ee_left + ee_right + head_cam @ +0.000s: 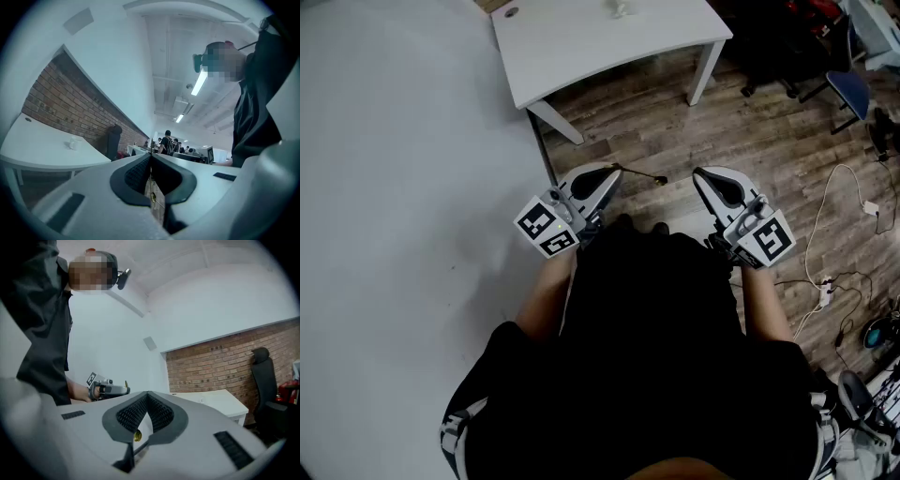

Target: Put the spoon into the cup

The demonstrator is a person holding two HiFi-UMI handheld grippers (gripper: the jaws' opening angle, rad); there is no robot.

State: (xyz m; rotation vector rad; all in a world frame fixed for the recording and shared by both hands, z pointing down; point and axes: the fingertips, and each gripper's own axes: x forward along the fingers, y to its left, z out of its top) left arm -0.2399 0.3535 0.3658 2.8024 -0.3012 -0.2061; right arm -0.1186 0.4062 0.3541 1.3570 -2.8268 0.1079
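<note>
Seen from above, a person in a dark top [647, 347] holds both grippers close to the body, over a wooden floor [769, 141]. The left gripper [607, 175] and right gripper [705, 178] point forward side by side. The left fingers [135, 174] are pressed together at their tips with nothing between them. The right fingers [132, 414] are pressed together the same way. Loose cables [825, 281] lie on the floor to the right. Farther ahead stands a white worktop [581, 47], well apart from both grippers. A small white cup [620, 8] sits on its far part. Behind the worktop runs a brick wall [56, 103], and people [166, 140] stand far down the room.
</note>
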